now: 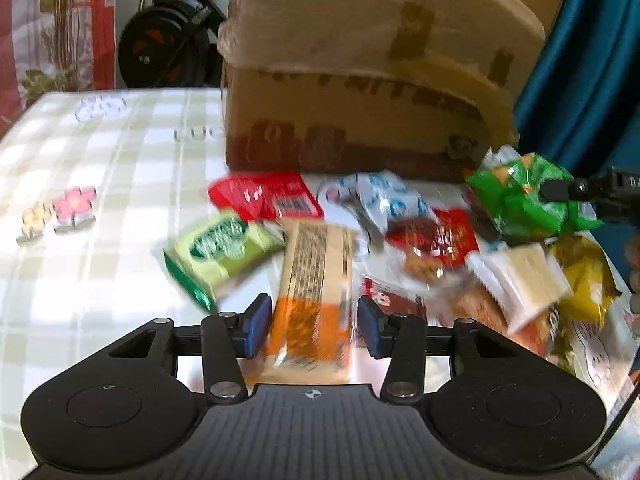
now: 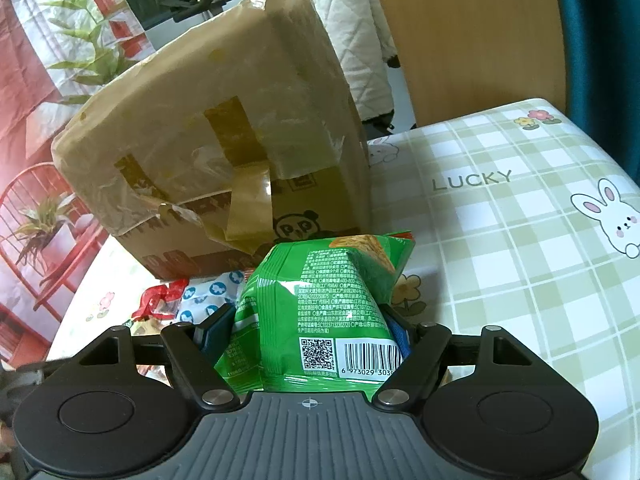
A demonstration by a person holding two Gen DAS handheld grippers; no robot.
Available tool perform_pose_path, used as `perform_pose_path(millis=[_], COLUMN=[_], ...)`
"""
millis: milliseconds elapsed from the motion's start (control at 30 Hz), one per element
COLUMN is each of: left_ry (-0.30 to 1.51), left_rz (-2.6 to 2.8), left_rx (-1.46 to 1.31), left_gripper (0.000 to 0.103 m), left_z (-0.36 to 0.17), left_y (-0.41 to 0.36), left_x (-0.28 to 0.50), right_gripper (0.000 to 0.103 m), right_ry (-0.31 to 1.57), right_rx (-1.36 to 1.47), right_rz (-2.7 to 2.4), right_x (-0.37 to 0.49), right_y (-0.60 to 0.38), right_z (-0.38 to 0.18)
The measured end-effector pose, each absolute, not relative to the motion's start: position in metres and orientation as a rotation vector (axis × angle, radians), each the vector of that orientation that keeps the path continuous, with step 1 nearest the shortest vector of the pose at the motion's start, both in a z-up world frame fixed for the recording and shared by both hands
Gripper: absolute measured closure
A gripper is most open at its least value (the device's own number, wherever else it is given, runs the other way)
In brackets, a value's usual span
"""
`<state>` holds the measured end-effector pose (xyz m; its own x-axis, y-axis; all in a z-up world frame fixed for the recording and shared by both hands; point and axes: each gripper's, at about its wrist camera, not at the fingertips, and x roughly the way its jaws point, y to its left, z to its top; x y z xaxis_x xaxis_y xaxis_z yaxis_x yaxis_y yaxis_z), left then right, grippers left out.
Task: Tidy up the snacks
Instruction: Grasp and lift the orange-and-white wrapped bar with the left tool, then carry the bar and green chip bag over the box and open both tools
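Left gripper (image 1: 314, 326) astride orange packet (image 1: 310, 312), grip unclear — right gripper (image 2: 306, 330) clamps green bag (image 2: 320, 320).

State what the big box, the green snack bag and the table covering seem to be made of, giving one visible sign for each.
Big box: brown corrugated cardboard, matte, patched with glossy tan packing tape that wrinkles and peels.
Green snack bag: thin plastic film, probably foil-lined; shiny highlights and sharp creases, printed barcode.
Table covering: likely wipeable vinyl or oilcloth; smooth, faint sheen, printed checks and rabbits.

Your left gripper (image 1: 314, 326) & right gripper (image 2: 306, 330): black linkage arms w/ silver screws, blue pads, grey ribbed base, crosshair mark.
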<state>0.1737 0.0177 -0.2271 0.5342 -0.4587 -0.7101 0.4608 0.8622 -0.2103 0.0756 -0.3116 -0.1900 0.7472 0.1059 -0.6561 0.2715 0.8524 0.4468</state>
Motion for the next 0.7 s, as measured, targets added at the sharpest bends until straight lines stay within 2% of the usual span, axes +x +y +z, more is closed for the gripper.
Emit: perform_pose_path(millis=[200,233,267,367,700], left_ry=[0.837,0.831,0.829,0.816,0.696], left_rz=[-0.505,-0.489,-0.475,-0.455,-0.460], left_rx=[-0.013,-0.001,0.008,-0.012,-0.114], left_gripper=[0.054,0.055,0.061,0.063,0.065], left_z=[-0.227,-0.227,-0.227,-0.224,-0.182], left_y=[0.011,0.007,0.004,0.006,0.027], left_x=[0.185,0.187,0.189,0.188,0.172], right_gripper=[0.031,0.031,0.031,0.031,0.031], right_ry=[0.733,0.731,0.730,0.721,0.648], right_rx=[0.558,0.559,0.558,0.541,0.553], right_rz=[-0.096,-0.095,-0.093,-0.101,-0.200], right_x=[0.078,0.078,0.078,0.074,0.049], right_y=[-0.309,-0.308,-0.308,-0.308,-0.335], right_z=[-0.192,-0.192,-0.191,-0.189,-0.176])
